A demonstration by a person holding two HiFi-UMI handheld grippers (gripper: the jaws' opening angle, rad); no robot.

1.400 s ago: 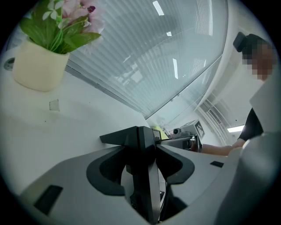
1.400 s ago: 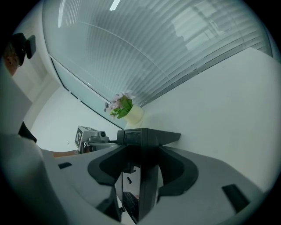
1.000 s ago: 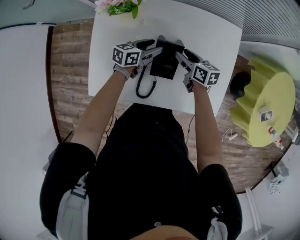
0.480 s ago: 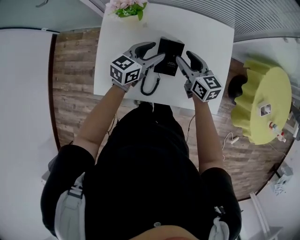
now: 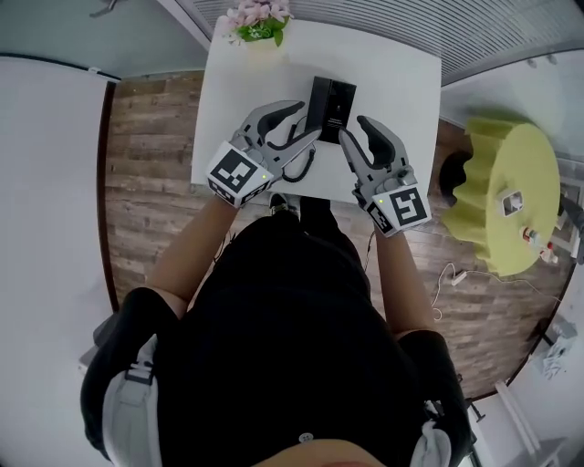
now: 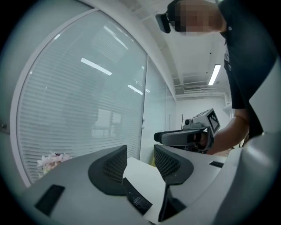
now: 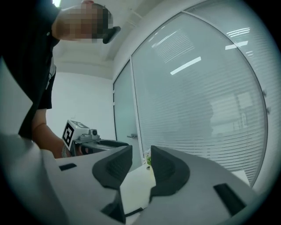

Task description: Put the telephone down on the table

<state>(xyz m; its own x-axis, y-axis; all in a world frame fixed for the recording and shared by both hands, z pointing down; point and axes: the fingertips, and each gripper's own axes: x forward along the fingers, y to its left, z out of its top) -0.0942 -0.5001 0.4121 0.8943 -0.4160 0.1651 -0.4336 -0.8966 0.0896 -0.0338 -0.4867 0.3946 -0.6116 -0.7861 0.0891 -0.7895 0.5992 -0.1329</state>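
The black telephone (image 5: 330, 108) lies flat on the white table (image 5: 401, 91), its coiled cord (image 5: 298, 165) trailing toward the near edge. Both grippers hang above the table's near side, apart from the phone. My left gripper (image 5: 301, 124) sits left of it, my right gripper (image 5: 357, 131) just right of it. Both sets of jaws have just been closing and still show a gap with nothing between them. In the left gripper view the left gripper (image 6: 140, 163) frames the phone's corner (image 6: 137, 201) far below, with the right gripper (image 6: 189, 136) opposite. The right gripper view shows its own gripper (image 7: 140, 169) over bare table (image 7: 134, 189).
A pot of pink flowers (image 5: 258, 20) stands at the table's far edge. A yellow-green round table (image 5: 511, 196) with small items is off to the right. Wooden floor (image 5: 151, 137) surrounds the table, and a glass wall with blinds (image 6: 79, 110) runs behind it.
Both grippers have lifted off the telephone and drawn back toward the person. Their jaws stand narrower than before. The telephone stays on the table.
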